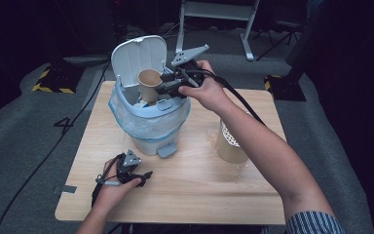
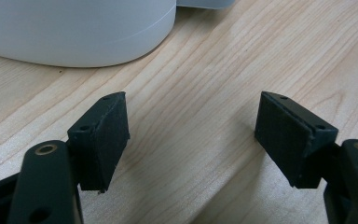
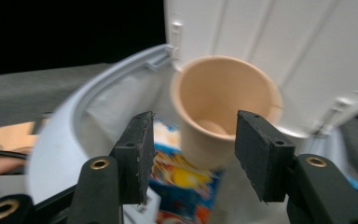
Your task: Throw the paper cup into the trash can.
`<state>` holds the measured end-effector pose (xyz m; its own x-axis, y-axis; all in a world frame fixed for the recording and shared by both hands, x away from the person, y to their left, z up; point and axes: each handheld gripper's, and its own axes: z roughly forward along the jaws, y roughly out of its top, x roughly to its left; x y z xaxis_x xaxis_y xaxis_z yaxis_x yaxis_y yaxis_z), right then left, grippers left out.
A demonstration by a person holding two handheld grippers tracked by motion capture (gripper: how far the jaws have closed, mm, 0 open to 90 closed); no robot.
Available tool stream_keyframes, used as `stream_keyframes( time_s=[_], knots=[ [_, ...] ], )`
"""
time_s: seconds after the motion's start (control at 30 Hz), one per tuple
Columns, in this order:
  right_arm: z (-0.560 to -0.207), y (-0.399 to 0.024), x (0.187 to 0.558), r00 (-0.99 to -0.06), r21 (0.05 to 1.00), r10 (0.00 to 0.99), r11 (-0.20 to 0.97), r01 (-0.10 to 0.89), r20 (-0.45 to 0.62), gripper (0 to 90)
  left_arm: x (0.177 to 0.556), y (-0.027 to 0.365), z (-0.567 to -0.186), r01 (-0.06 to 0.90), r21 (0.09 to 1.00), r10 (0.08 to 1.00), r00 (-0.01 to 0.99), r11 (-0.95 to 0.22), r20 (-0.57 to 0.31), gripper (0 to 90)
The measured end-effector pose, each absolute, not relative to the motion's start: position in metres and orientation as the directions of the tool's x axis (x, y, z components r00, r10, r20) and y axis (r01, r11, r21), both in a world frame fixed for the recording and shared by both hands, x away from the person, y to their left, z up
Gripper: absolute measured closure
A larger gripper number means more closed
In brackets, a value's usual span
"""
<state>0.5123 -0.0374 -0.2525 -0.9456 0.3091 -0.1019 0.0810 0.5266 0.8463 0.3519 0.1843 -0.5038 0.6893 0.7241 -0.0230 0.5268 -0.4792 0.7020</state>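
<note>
My right claw (image 3: 191,158) grips a paper cup (image 3: 221,107) above the open bin (image 1: 148,117), while my left claw (image 2: 191,140) rests spread wide and empty on the bench (image 1: 199,180).

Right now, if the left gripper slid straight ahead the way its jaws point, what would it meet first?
Probably the white bin, low on its rounded base. The left gripper rests open on the table, and bare wood lies between. It may graze the bin's right side; depth is unclear.
</note>
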Motion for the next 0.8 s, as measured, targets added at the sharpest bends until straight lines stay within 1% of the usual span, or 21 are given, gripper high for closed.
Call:
stream_keyframes(
  time_s=[0.07, 0.27, 0.4, 0.5, 0.8],
  knots=[
    [-0.250, -0.042, 0.513, -0.938, 0.841, 0.323, 0.536, 0.074, -0.123, 47.4, 0.352, 0.184, -0.504, 0.527, 0.702, 0.724, 0.689, -0.479, -0.024, 26.0],
    [-0.244, -0.066, 0.511, -0.929, 0.845, 0.346, 0.529, 0.076, -0.133, 45.3, 0.352, 0.184, -0.504, 0.527, 0.702, 0.724, 0.689, -0.479, -0.024, 26.0],
    [-0.240, -0.089, 0.507, -0.921, 0.851, 0.367, 0.519, 0.086, -0.131, 44.4, 0.352, 0.185, -0.504, 0.525, 0.701, 0.723, 0.691, -0.482, -0.020, 26.0],
    [-0.236, -0.109, 0.500, -0.914, 0.851, 0.382, 0.517, 0.091, -0.134, 40.9, 0.352, 0.185, -0.504, 0.526, 0.702, 0.723, 0.691, -0.480, -0.024, 26.0],
    [-0.227, -0.169, 0.480, -0.894, 0.869, 0.437, 0.476, 0.134, -0.101, 31.2, 0.350, 0.197, -0.504, 0.525, 0.704, 0.721, 0.692, -0.478, -0.027, 26.1]
  ],
)
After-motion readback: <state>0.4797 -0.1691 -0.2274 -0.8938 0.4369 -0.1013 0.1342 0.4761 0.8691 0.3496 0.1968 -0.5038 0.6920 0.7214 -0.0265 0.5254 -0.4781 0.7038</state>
